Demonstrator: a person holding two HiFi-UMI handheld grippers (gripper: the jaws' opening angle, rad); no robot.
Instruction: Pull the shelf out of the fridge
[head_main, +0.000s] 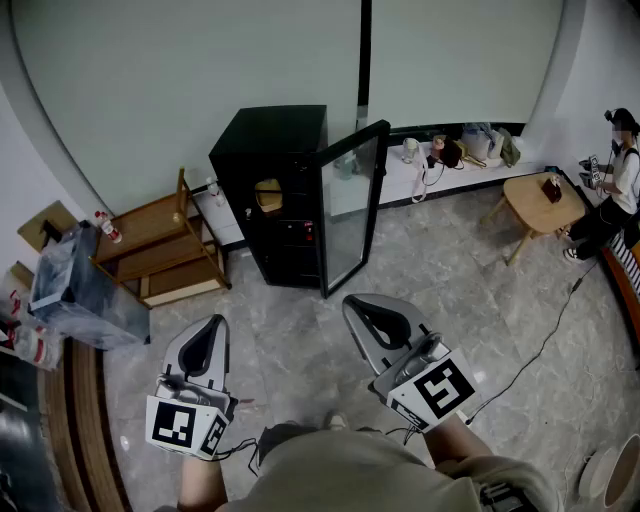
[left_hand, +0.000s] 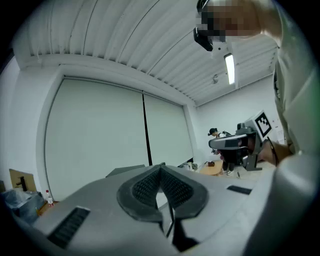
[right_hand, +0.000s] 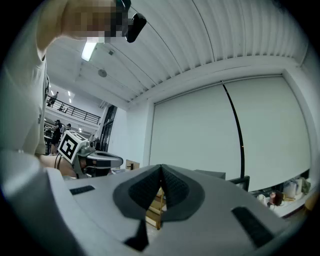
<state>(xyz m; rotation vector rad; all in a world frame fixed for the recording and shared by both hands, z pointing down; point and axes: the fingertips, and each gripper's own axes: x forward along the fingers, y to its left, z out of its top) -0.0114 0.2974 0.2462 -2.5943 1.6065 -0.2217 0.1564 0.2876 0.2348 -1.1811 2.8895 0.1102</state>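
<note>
A small black fridge (head_main: 275, 190) stands on the floor ahead, its glass door (head_main: 350, 205) swung open toward me. Inside, shelves with a yellowish item (head_main: 267, 193) show dimly. My left gripper (head_main: 203, 340) is held level low at the left, jaws shut, nothing between them. My right gripper (head_main: 375, 318) is held level at the right, a little short of the door's lower edge, jaws shut and empty too. In the left gripper view the left gripper (left_hand: 161, 171) has its tips meeting, and in the right gripper view the right gripper (right_hand: 161, 172) does as well.
A wooden rack (head_main: 165, 250) lies left of the fridge, with a plastic-wrapped bundle (head_main: 75, 290) beside it. A low ledge with bottles and bags (head_main: 460, 150) runs behind. A small wooden table (head_main: 540, 205) and a seated person (head_main: 615, 190) are at the right. A cable (head_main: 540, 345) crosses the floor.
</note>
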